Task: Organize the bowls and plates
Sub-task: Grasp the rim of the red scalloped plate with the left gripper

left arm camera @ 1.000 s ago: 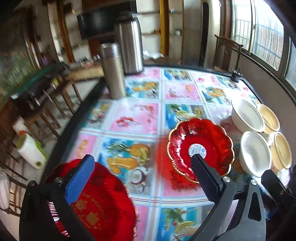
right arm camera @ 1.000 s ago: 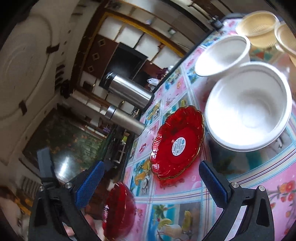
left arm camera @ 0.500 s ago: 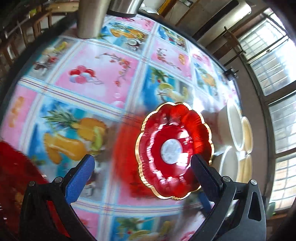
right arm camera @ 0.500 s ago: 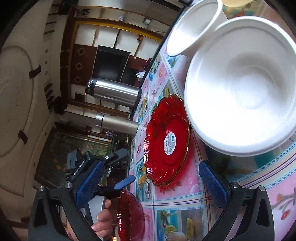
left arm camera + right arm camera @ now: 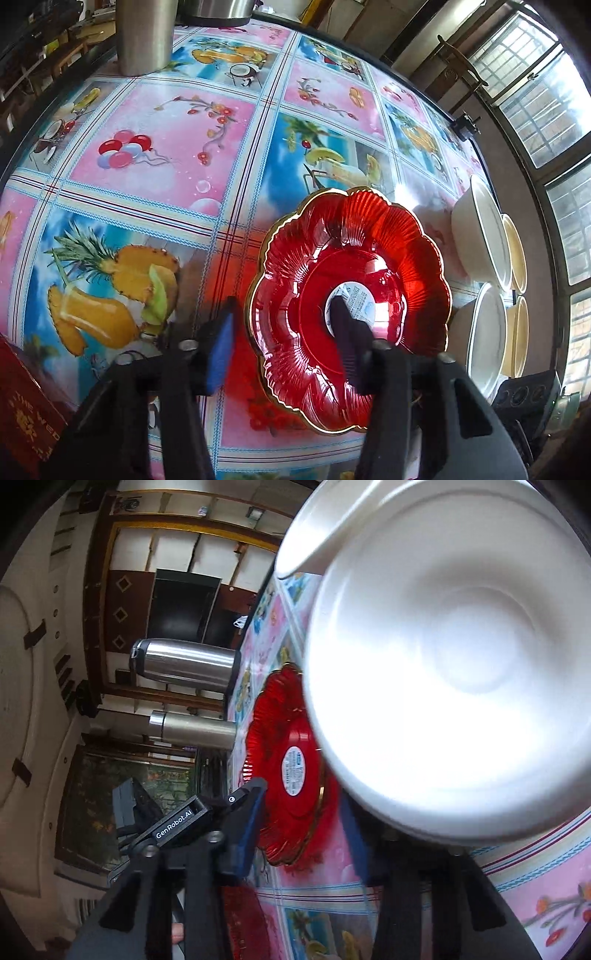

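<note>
A red scalloped plate [image 5: 388, 240] with a gold rim and a white sticker lies on the fruit-print table [image 5: 166, 129]. My left gripper [image 5: 284, 341] straddles its near left rim. The blue pad sits outside the rim and the other finger rests over the sticker. Its jaws are narrowed but still apart. In the right wrist view the same red plate [image 5: 280, 716] shows behind a large white bowl [image 5: 461, 664]. My right gripper [image 5: 301, 834] is at that bowl's near rim with its jaws narrowed. The bowl hides part of its right finger.
A second white bowl [image 5: 480, 236] and two beige bowls [image 5: 515, 251] [image 5: 521, 332] stand along the right edge by the window. Another red plate [image 5: 22, 398] lies at the near left. Two steel flasks [image 5: 184, 662] [image 5: 195, 729] stand at the table's far side.
Both grippers have moved in close, the left onto the red plate's rim and the right up to the white bowl. Both pairs of jaws have narrowed from wide open.
</note>
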A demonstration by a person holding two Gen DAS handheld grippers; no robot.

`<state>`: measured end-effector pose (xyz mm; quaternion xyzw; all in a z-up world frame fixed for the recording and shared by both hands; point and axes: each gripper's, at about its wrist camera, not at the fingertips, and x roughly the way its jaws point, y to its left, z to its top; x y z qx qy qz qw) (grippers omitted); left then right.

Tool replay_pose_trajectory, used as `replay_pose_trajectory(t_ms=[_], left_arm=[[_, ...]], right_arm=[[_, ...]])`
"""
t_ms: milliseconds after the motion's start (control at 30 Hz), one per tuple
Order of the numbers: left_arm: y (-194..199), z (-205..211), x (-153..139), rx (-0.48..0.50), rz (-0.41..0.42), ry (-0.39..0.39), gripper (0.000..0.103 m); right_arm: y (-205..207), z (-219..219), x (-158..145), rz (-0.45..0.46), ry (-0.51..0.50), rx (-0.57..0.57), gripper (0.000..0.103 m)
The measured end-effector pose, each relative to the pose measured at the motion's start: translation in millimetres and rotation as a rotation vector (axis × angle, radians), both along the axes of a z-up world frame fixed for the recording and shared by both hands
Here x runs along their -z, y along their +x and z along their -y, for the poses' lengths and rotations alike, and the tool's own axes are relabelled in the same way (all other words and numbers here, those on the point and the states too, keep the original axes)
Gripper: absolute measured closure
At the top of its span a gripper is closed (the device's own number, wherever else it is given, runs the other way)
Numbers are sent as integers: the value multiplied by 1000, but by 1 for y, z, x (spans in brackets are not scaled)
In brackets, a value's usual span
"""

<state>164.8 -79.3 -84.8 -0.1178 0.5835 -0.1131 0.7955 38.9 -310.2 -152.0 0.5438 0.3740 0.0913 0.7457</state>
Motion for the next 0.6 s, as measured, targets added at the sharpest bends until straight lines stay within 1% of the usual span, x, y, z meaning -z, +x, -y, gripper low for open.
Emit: replay_pose_trajectory(t_ms=[33, 67, 100, 133, 167, 200, 267, 400, 500, 600], left_arm=[[0, 0, 0, -5, 6, 9, 66], [0, 1, 0, -8, 12, 21, 72], [-1, 2, 1, -12, 19, 36, 75], [-1, 2, 1, -14, 26, 45, 80], [-2, 1, 2, -16, 34, 52, 88], [-3, 0, 2, -18, 41, 52, 89], [-4, -1, 3, -19, 50, 40, 89], [-8, 0, 2, -8, 62, 42, 90], [-14, -5, 3, -19, 54, 9, 92], [-24, -10, 2, -30, 57, -4, 92]], right_arm=[[0, 1, 1, -10, 1, 5, 76], [0, 2, 3, -18, 3, 11, 79], [0, 3, 5, -28, 4, 16, 84], [0, 3, 7, -38, 5, 18, 89], [1, 5, 8, -42, 8, 20, 90], [0, 5, 9, -40, 15, 23, 91], [0, 4, 7, -38, 12, 22, 91], [2, 1, 4, -36, 4, 15, 92], [2, -1, 0, -37, -3, 15, 90], [3, -4, -1, -35, 1, 7, 90]])
